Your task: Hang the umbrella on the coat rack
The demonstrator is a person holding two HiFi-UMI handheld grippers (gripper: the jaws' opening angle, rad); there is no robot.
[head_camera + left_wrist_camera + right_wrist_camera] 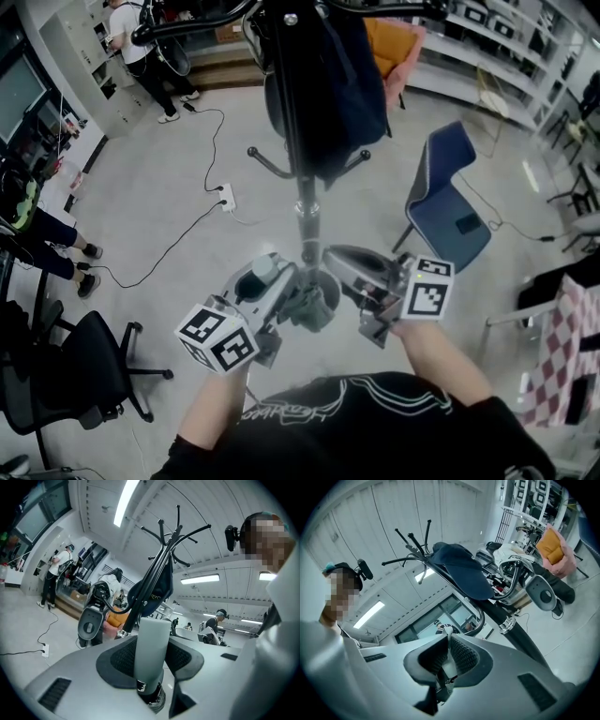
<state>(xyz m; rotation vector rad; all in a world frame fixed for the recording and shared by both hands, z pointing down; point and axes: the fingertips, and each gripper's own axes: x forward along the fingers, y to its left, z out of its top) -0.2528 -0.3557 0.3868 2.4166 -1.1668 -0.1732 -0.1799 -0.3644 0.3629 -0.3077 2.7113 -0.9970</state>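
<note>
The person stands close in front of the rack (305, 192) and holds the folded umbrella (312, 302) low, near the pole, between both grippers. I think it is held with two grippers so that one carries the weight and the other keeps the hanging part ready for a hook.

The left gripper (152, 657) carries the weight. Its jaws stand rather wide, but they are not free: both pads press on the grey round handle (153, 630), which stands upright between them.

The right gripper (448, 651) has its jaws almost together. They pinch a thin pale strip (446, 667). It is probably the wrist strap of the umbrella, though it may be a fold of the cloth; I cannot say which.

The umbrella is not on the rack yet. A dark bag (347, 84) already hangs on the upper part, so in my opinion a free hook must be chosen. The upper hooks (180, 527) are high above both grippers, and two lower hooks (267, 166) stick out from the pole nearer to them.
</note>
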